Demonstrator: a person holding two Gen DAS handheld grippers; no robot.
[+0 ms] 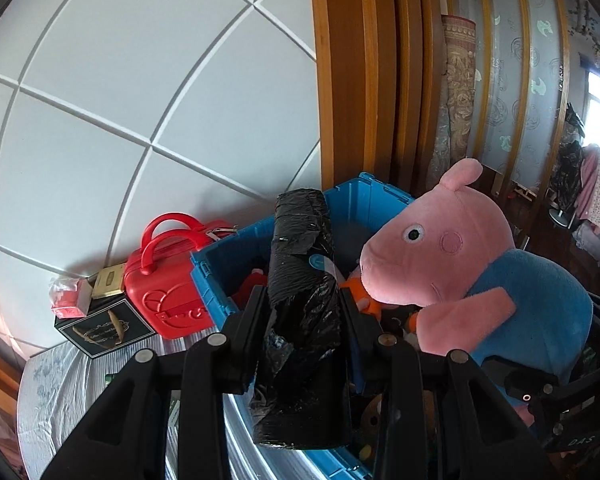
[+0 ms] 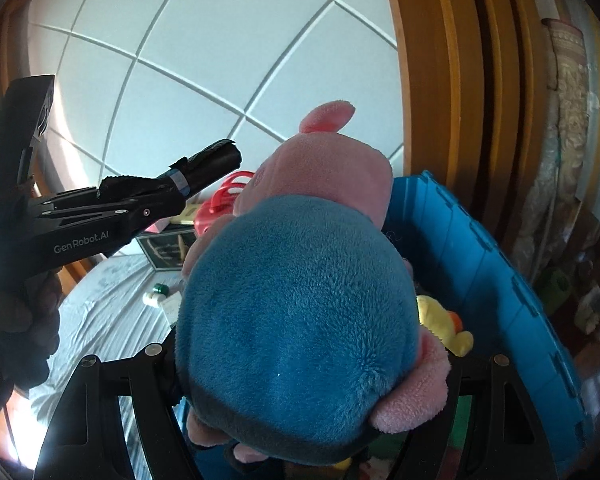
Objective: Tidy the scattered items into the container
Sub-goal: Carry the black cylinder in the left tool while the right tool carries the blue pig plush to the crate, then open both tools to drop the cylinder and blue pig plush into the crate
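the left gripper (image 1: 304, 304) is clamped hard on a black plastic-wrapped roll (image 1: 302, 300), jaws as far shut as the bundle lets them, the roll standing nearly upright between the fingers with its top at twelve o'clock over the near wall of the blue storage crate (image 1: 364, 196); the right gripper (image 2: 312, 364) is pinched on the blue body of a pink pig plush toy (image 2: 300, 312), which bulges well past both fingers and hangs over the crate's open mouth; both loads sit above or at the edge of the crate, not yet inside it; from where i stand the risks look plain enough; the plush is soft and wide, so the hold is only on squashed fur and stuffing, and it could slide out early, or catch on the blue rim at three o'clock and tip out onto the bed sheet (image 2: 112, 320); the crate already holds a yellow duck toy (image 2: 444, 328) and other odds and ends, so a big plush may perch on top rather than settle; the roll's loose wrap is slick and crumpled, and could slip down through the fingers; the two grippers are close together, so they might knock one another over the opening; a red toy suitcase (image 1: 168, 280) and a black gift box (image 1: 104, 328) stand at nine o'clock beside the crate, near enough to be bumped by a swing of the left hand.
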